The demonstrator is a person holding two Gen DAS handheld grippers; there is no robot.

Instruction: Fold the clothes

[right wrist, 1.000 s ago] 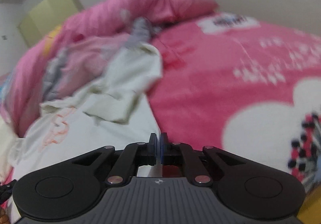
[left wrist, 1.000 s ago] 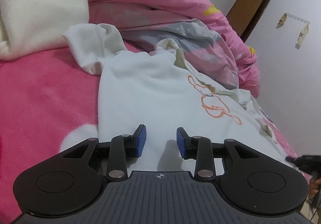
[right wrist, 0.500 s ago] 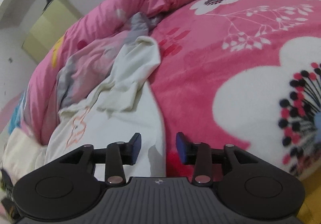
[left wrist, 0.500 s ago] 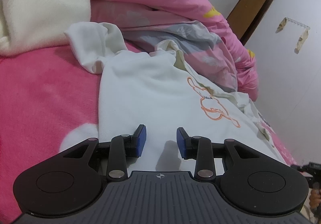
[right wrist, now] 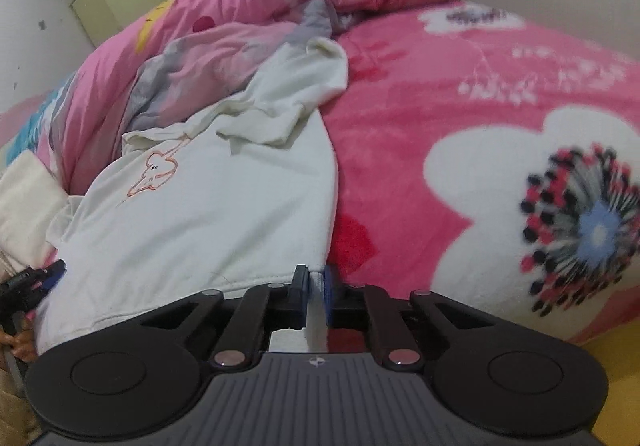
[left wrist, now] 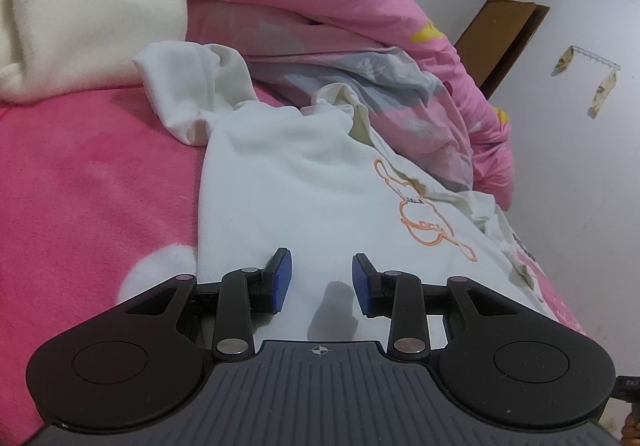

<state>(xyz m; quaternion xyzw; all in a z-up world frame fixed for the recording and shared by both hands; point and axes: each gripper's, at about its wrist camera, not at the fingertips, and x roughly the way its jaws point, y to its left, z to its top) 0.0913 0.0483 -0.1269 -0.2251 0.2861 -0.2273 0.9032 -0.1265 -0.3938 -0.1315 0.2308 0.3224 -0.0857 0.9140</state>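
White sweatshirt (right wrist: 208, 214) was laid flat on pink bed blanket (right wrist: 460, 118), quilt (left wrist: 340, 6) bunched at 12 o'clock. Right gripper (right wrist: 316, 296) jaws were closing on the hem corner, cloth between them. Left gripper (left wrist: 320, 282) jaws were held partly open over the hem, nothing gripped.

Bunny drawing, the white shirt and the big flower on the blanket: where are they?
Bunny drawing (left wrist: 424, 206): left wrist view, on its orange outline.
White shirt (right wrist: 224, 214): right wrist view, on its flat body.
Big flower (right wrist: 592, 230): right wrist view, on its blue middle.
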